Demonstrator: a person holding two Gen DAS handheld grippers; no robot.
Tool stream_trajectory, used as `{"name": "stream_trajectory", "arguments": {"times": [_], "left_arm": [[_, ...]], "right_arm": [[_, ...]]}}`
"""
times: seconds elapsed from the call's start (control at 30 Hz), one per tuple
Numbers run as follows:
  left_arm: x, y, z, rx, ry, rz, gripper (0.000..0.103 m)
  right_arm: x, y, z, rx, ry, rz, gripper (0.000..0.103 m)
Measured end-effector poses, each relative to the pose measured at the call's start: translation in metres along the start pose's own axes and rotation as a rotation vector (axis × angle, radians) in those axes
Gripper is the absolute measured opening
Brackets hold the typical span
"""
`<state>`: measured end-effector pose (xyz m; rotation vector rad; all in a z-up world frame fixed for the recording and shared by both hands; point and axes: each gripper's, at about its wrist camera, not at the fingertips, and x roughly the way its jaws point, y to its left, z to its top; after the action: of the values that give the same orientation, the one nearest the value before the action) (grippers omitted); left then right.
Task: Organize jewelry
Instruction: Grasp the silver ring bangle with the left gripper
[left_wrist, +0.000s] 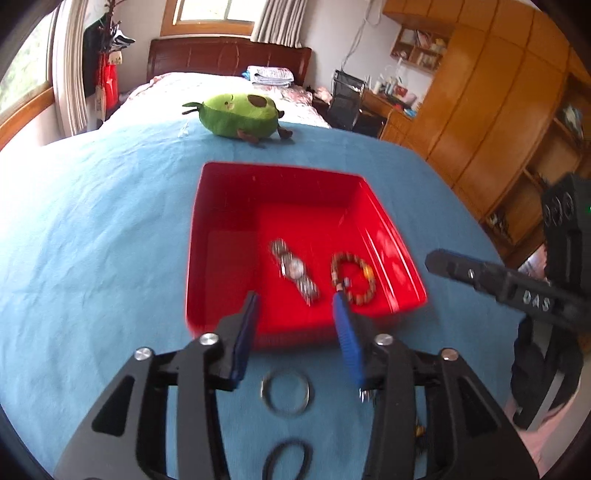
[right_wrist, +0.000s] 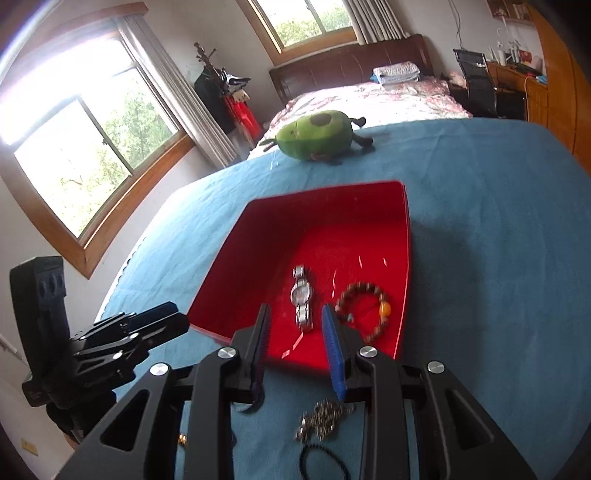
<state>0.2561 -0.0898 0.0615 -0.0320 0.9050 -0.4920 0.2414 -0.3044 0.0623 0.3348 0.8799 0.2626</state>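
Note:
A red tray sits on the blue cloth and holds a silver watch and a brown beaded bracelet. My left gripper is open and empty above the tray's near rim; a silver ring bangle and a black loop lie on the cloth below it. My right gripper is open and empty at the tray's near edge; it also shows in the left wrist view. A silver chain and a black cord loop lie under it.
A green avocado plush lies beyond the tray. A bed with a wooden headboard stands behind. Wooden cabinets and a desk with a black chair are at the right; windows at the left.

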Motion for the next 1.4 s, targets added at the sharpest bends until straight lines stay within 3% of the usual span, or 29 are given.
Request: {"name": "stream_trajectory", "arguments": {"times": [0.13,0.23,0.5,0.87,1.13,1.2,1.27,1.4], "left_arm": [[0.004,0.003,-0.025,-0.008,0.089,0.064,0.056],[0.021,0.008,-0.041,-0.036,0.161,0.128,0.057],[0.062,0.014,-0.054,-0.035,0.232,0.199,0.062],[0.080,0.024,-0.052,-0.042,0.249,0.190,0.040],[0.096,0.021,-0.053,-0.025,0.278,0.173,0.031],[0.097,0.020,-0.053,-0.019,0.279,0.172,0.026],[0.099,0.020,-0.054,-0.020,0.275,0.175,0.012],[0.100,0.015,-0.056,-0.002,0.270,0.178,0.004]], "right_arm": [[-0.003,0.003,-0.026,-0.017,0.056,0.000,0.030],[0.001,0.004,-0.044,-0.020,0.089,0.004,0.031],[0.037,-0.014,-0.070,0.045,0.196,-0.012,0.032],[0.047,-0.017,-0.073,0.050,0.206,-0.019,0.033],[0.056,-0.018,-0.072,0.052,0.224,-0.027,0.033],[0.057,-0.019,-0.073,0.056,0.227,-0.029,0.033],[0.059,-0.019,-0.074,0.056,0.231,-0.031,0.033],[0.061,-0.020,-0.074,0.059,0.236,-0.033,0.034]]}}
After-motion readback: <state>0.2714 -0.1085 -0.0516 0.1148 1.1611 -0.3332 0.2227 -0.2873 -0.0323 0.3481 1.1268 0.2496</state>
